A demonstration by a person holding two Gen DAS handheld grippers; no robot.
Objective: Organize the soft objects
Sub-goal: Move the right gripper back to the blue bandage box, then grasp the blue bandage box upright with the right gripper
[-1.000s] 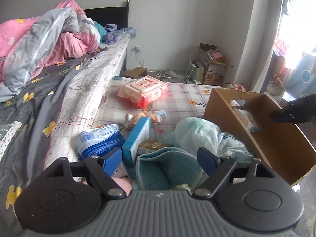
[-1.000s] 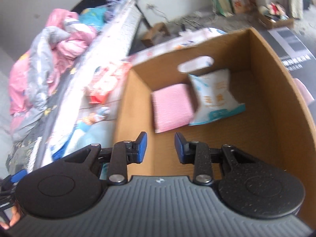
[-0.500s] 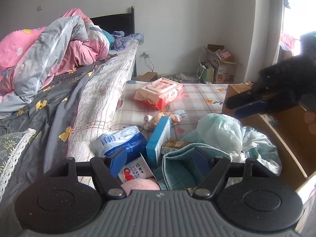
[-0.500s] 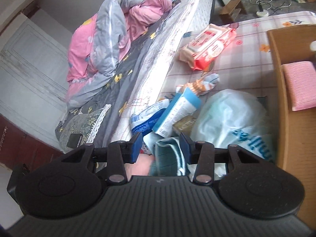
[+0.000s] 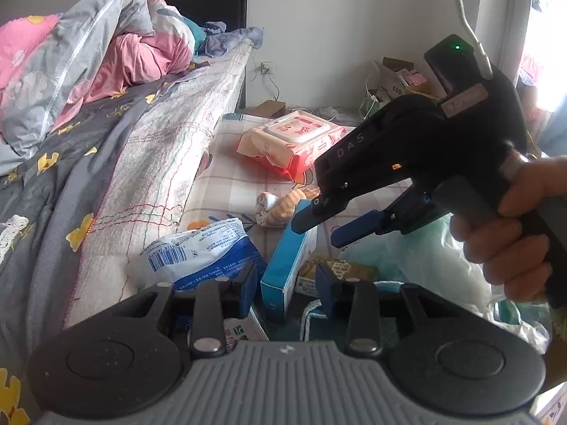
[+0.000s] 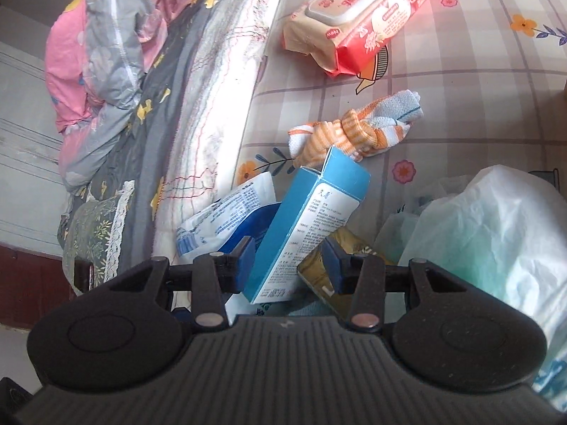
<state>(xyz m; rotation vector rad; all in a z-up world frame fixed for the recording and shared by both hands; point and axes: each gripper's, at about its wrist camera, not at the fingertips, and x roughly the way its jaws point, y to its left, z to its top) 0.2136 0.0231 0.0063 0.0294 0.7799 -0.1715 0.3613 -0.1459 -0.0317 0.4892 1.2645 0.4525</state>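
A heap of items lies on the checked mat beside the bed. It holds a white-and-blue soft pack (image 5: 202, 251) (image 6: 226, 219), a blue box (image 5: 287, 265) (image 6: 312, 226), a small gold box (image 5: 336, 272) and a pale plastic bag (image 5: 425, 262) (image 6: 496, 241). A knotted orange-striped cloth (image 5: 280, 209) (image 6: 354, 131) and a red wipes pack (image 5: 294, 141) (image 6: 361, 17) lie farther back. My left gripper (image 5: 287, 288) hangs low over the heap with its jaws closing. The blue box's lower end shows in the gap, and no pad presses it. My right gripper (image 5: 320, 229) (image 6: 288, 262), held by a hand (image 5: 514, 230), hovers open just above the blue box.
The bed (image 5: 106, 163) with a pink-and-grey duvet (image 5: 88, 46) runs along the left. A teal cloth (image 5: 283, 326) and a small carton (image 5: 237, 329) lie right under my left gripper. Cardboard boxes (image 5: 397, 78) stand by the far wall.
The right gripper swung left from over the cardboard box to above the heap and now fills the right of the left view. The left gripper dropped closer to the heap and its jaws narrowed.
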